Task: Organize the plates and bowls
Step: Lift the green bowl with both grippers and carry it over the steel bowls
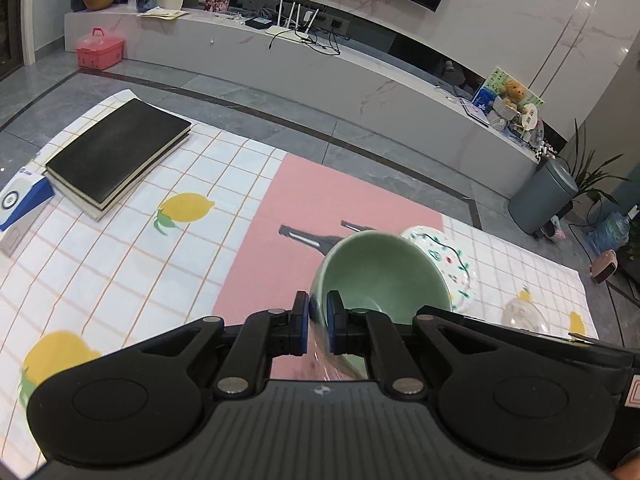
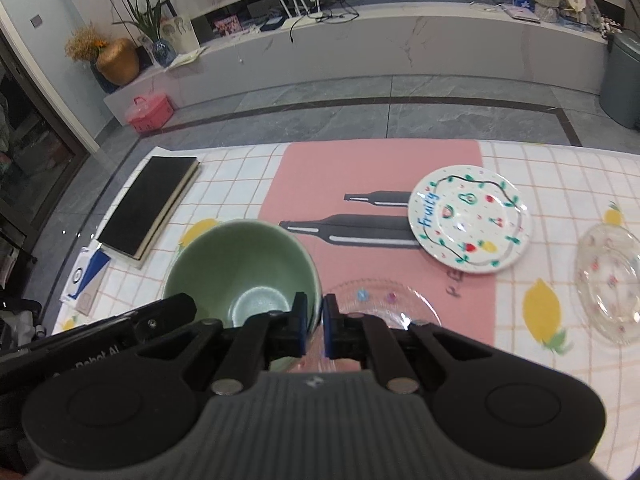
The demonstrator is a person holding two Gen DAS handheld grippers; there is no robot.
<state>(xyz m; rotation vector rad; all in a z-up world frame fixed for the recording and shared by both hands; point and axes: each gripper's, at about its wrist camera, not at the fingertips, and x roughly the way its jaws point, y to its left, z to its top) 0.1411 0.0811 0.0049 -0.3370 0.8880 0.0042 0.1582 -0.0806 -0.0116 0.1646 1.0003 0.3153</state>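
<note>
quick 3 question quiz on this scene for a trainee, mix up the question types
1. True or false: the green bowl has food in it.
2. Which word is painted on the white plate? A) Fruity B) Lemon C) Cherry
3. How many clear glass plates show in the right wrist view?

Key: 1 false, the bowl is empty. 2 A. 3 two, one just beyond the fingers and one near the right edge.
</note>
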